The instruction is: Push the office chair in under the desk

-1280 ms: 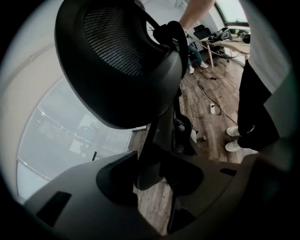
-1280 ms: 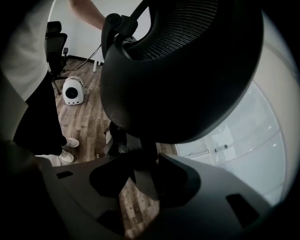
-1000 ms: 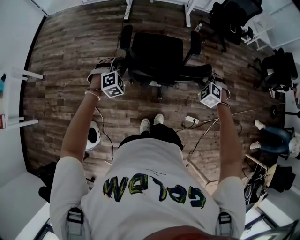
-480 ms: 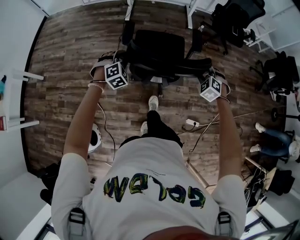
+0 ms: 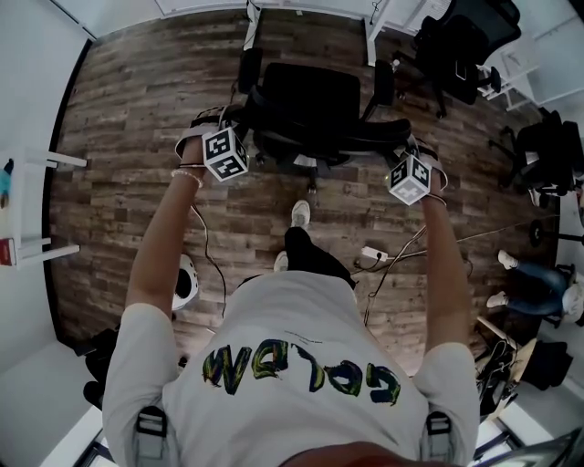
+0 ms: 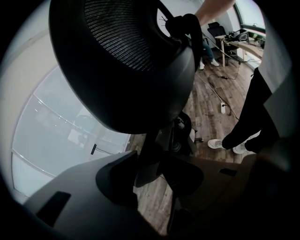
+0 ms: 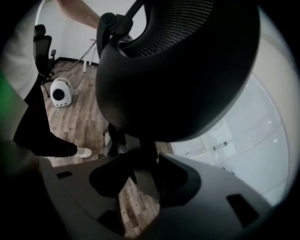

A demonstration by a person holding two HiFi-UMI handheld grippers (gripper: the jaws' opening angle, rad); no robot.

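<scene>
— Question from me: what holds the office chair (image 5: 310, 96)?

— Two tongs do. The left tongs (image 6: 150, 171) are clamped on the left end of its backrest (image 5: 365, 139), and the right tongs (image 7: 143, 180) on the right end. A dark strip of the frame sits between each pair of jaws.

— And where does the chair stand?

— On the wooden floor (image 5: 128, 137), with its seat facing the white desk (image 5: 301, 5), close to the desk's legs. The person stands behind it, one shoe (image 5: 299, 214) put forward.
</scene>
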